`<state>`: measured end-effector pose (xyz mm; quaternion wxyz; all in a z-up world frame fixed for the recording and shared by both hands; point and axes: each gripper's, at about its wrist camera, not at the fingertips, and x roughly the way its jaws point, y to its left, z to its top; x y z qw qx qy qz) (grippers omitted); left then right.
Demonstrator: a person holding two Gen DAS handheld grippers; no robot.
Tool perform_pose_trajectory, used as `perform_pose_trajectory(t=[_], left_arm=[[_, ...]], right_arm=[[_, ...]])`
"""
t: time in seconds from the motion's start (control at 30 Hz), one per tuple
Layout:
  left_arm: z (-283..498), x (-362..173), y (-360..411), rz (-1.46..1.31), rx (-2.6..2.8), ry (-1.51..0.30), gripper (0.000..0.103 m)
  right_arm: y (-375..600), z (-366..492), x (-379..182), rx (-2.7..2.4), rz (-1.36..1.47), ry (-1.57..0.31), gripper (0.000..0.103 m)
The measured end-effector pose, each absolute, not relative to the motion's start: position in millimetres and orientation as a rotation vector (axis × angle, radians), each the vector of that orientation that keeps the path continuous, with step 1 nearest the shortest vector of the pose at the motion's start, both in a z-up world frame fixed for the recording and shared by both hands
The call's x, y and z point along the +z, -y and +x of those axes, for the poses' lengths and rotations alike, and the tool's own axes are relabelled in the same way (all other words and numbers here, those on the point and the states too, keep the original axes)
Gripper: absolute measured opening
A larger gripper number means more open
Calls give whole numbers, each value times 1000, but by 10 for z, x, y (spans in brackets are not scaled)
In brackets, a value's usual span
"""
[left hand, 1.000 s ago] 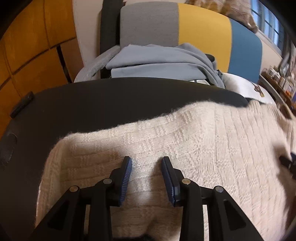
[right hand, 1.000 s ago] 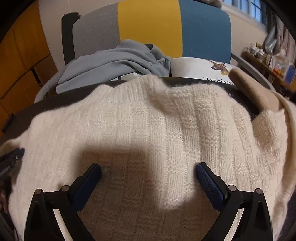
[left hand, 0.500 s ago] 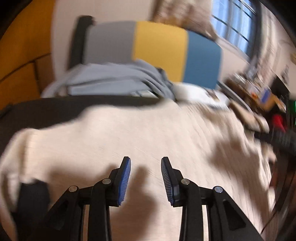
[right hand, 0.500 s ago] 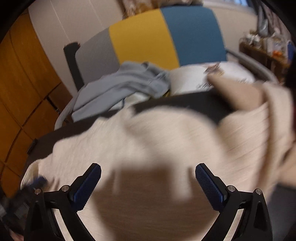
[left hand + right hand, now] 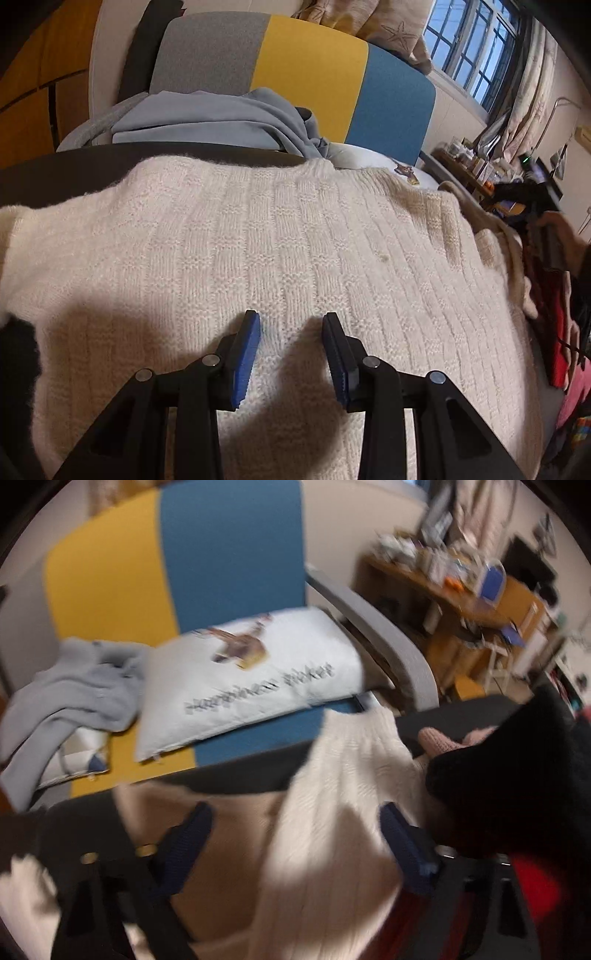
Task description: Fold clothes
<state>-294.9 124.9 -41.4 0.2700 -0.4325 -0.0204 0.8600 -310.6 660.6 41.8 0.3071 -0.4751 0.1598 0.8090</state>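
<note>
A cream knitted sweater [image 5: 280, 236] lies spread over a dark table [image 5: 66, 173]. My left gripper [image 5: 290, 321] hovers just above the sweater's middle, open, with a narrow gap and nothing between its blue pads. In the blurred right wrist view, a cream sleeve [image 5: 340, 790] of the sweater runs up between the fingers of my right gripper [image 5: 295, 818], which stands wide open over it. A tan garment [image 5: 207, 834] lies under the sleeve. The other hand-held gripper and a sleeve of the person [image 5: 546, 229] show at the far right of the left wrist view.
Behind the table stands a grey, yellow and blue chair [image 5: 306, 74] holding a grey-blue garment [image 5: 221, 118] and a printed white cushion [image 5: 251, 672]. A black garment [image 5: 517, 760] and something red [image 5: 535, 886] lie at the right. A cluttered wooden shelf [image 5: 480, 590] stands further right.
My right gripper has swung from the sweater's body to its right sleeve at the table's right end. My left gripper has shifted right, toward the sweater's middle. Both stayed open.
</note>
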Motion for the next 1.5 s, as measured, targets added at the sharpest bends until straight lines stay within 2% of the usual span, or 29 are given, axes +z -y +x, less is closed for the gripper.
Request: perform_pose_trajectory(t=[0.07, 0.27, 0.37, 0.4, 0.43, 0.5, 0.57, 0.8, 0.97, 1.3, 1.37, 1.4, 1.47, 1.5], left_arm=[[-2958, -416, -1238, -1165, 2315, 65, 35], [-2985, -420, -1203, -1164, 2308, 93, 35], [-2999, -423, -1185, -1164, 2304, 108, 35], [-3004, -424, -1179, -1164, 2302, 113, 35], [-3006, -424, -1176, -1164, 2302, 116, 35], [-3000, -426, -1177, -1163, 2303, 115, 35], [-2995, -428, -1179, -1162, 2305, 115, 35], [-2987, -427, -1192, -1159, 2310, 108, 35], [-2986, -422, -1199, -1159, 2314, 101, 35], [-2955, -387, -1297, -1179, 2344, 18, 35], [-2903, -340, -1381, -1199, 2356, -47, 35], [-2873, -295, -1414, -1207, 2329, -21, 35], [-2815, -193, -1479, -1199, 2208, 118, 36], [-2797, -161, -1555, -1198, 2158, 147, 37]], right_arm=[[-6744, -3193, 295, 2074, -1312, -436, 72], [-6777, -3164, 82, 2018, -1402, -385, 65], [-6774, -3100, 64, 2032, -1400, -387, 42], [-6790, -3046, 103, 2052, -1370, -427, 30], [-6807, -2990, 142, 2072, -1339, -469, 22], [-6848, -2842, 207, 2114, -1261, -574, 13], [-6816, -2697, 267, 2141, -1214, -621, 11], [-6479, -2124, 633, 2392, -1012, -762, 9], [-5775, -1811, 697, 2615, -1049, -775, 8], [-4683, -1650, 53, 2691, -1291, -616, 8], [-4571, -1604, -33, 2673, -1324, -586, 12], [-4536, -1532, -34, 2665, -1309, -586, 14], [-4444, -1327, 24, 2689, -1222, -604, 33], [-4399, -1225, 53, 2701, -1178, -613, 52]])
